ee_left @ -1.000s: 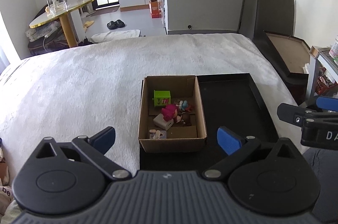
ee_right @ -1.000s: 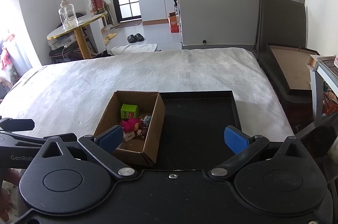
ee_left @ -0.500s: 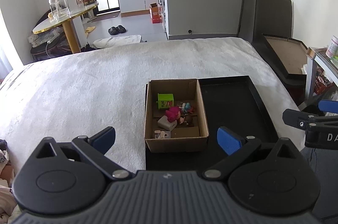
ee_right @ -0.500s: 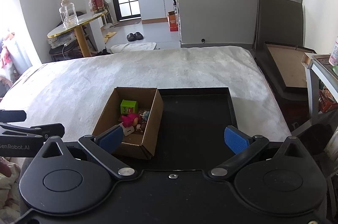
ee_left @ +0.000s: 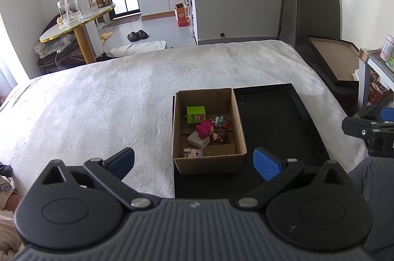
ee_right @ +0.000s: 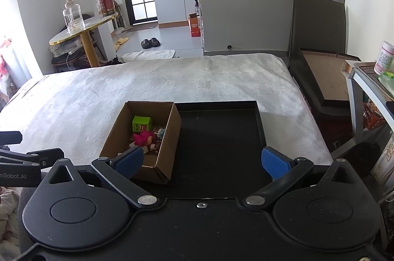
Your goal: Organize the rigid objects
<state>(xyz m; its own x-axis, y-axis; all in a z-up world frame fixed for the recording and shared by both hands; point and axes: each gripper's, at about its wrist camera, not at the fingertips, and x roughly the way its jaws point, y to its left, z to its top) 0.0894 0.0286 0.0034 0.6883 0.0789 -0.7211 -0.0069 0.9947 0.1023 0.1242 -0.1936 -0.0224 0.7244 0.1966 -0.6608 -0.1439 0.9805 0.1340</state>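
Daylight fills a white-walled room: a round gold-edged table (ee_right: 83, 27) left, kitchen cabinets (ee_right: 176, 2) beyond.

Open cardboard box (ee_left: 209, 163) of small toys (ee_left: 204, 129), on black tray's (ee_left: 307, 118) left side

From my right wrist, my own left finger pad (ee_right: 129, 160) covers the near corner of the cardboard box (ee_right: 170, 138), at about eight o'clock. The small figures (ee_left: 216, 128) beside the pink toy (ee_left: 205, 129) are too small for me to make out. My right gripper (ee_left: 369, 130) is cut off at three o'clock.
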